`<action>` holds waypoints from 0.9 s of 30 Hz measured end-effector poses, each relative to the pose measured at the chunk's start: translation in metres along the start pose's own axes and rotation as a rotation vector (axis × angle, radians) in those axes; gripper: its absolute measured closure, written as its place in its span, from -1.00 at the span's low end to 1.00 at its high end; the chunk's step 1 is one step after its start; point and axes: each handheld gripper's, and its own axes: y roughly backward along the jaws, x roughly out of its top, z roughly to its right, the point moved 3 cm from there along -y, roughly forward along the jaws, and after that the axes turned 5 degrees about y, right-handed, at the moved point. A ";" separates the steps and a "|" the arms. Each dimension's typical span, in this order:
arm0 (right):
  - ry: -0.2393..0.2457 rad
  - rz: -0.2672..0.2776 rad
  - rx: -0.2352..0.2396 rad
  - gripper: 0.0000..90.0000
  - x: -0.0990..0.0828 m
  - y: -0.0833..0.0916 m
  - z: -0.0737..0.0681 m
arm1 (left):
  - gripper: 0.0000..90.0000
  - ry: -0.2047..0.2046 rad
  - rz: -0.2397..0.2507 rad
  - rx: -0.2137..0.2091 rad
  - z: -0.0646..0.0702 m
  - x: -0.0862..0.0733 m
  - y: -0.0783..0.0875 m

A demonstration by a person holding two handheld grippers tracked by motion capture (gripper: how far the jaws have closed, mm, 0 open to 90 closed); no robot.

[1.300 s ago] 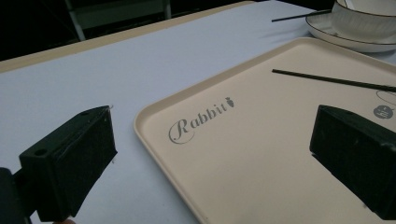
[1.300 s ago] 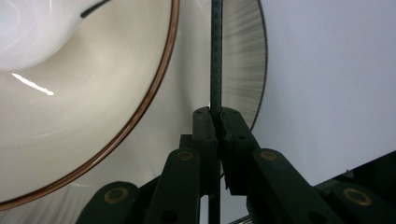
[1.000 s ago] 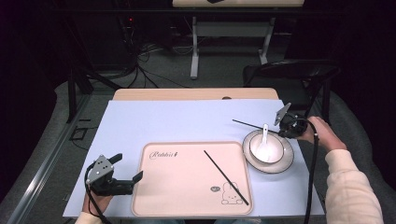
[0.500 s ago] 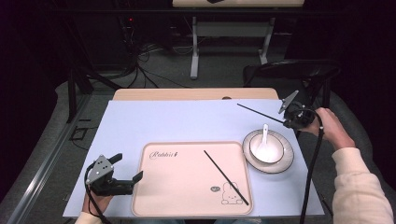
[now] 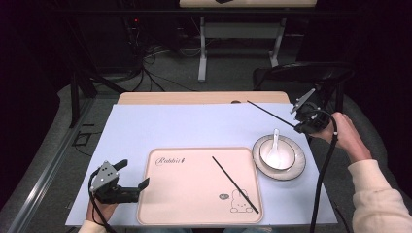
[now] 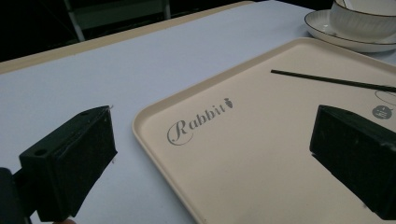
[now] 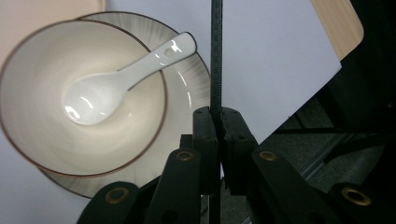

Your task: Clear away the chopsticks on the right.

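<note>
While one thin black chopstick (image 5: 234, 184) already lies on the beige rectangular tray (image 5: 194, 213), its twin, a second black chopstick (image 5: 270, 114), is pinched tight in the right gripper (image 5: 297, 128), held above the table beside the white ceramic bowl (image 5: 286, 156); it is not yet on the tray; the left gripper (image 5: 132, 177) rests wide and empty at the tray's near corner.

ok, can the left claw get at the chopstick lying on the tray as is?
Probably yes. The left claw stands open at the tray's left edge, and the chopstick lies alone on the tray's bare surface with nothing between them.
</note>
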 end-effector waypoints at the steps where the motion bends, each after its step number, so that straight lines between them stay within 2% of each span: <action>1: -0.010 0.003 0.001 0.90 0.001 0.002 -0.002 | -1.00 0.000 0.000 0.000 0.000 0.000 0.000; 3: -0.039 0.002 0.015 0.90 0.004 0.006 -0.009 | -1.00 0.000 0.000 0.000 0.000 0.000 0.000; 5: -0.068 0.003 0.004 0.90 0.006 0.011 -0.014 | -1.00 0.000 -0.001 0.000 0.000 0.000 0.000; 6: -0.089 0.008 0.013 0.90 0.008 0.013 -0.017 | -1.00 -0.001 -0.002 0.000 0.000 0.000 0.000; 7: -0.133 0.012 0.016 0.90 0.010 0.017 -0.024 | -1.00 -0.002 -0.001 -0.001 0.000 0.000 0.000; 9: -0.134 0.021 0.020 0.90 0.011 0.020 -0.026 | -1.00 -0.002 0.000 -0.001 0.000 0.000 0.000; 10: -0.164 0.023 0.028 0.90 0.012 0.023 -0.031 | -1.00 -0.001 0.001 -0.001 0.000 0.000 0.000; 12: -0.176 0.033 0.038 0.90 0.013 0.026 -0.038 | -1.00 -0.002 0.000 -0.002 0.000 0.000 0.000; 15: -0.220 0.053 0.060 0.90 0.017 0.033 -0.053 | -1.00 -0.002 -0.003 -0.002 0.001 0.000 0.000; 16: -0.220 0.053 0.060 0.90 0.017 0.033 -0.053 | -1.00 -0.002 -0.003 -0.002 0.001 0.000 0.000; 18: -0.257 0.070 0.071 0.90 0.019 0.034 -0.065 | -1.00 -0.003 -0.003 -0.001 0.001 0.001 0.000; 22: -0.273 0.079 0.106 0.90 0.023 0.027 -0.081 | -1.00 -0.002 -0.003 -0.002 0.001 0.001 0.000; 23: -0.273 0.079 0.106 0.90 0.023 0.027 -0.081 | -1.00 -0.002 -0.002 -0.003 0.001 0.001 0.000; 24: -0.276 0.068 0.123 0.90 0.024 0.022 -0.090 | -1.00 -0.002 -0.003 -0.004 0.001 0.001 0.000; 27: -0.276 0.068 0.140 0.90 0.025 0.017 -0.100 | -1.00 -0.004 -0.004 -0.004 0.001 0.000 0.000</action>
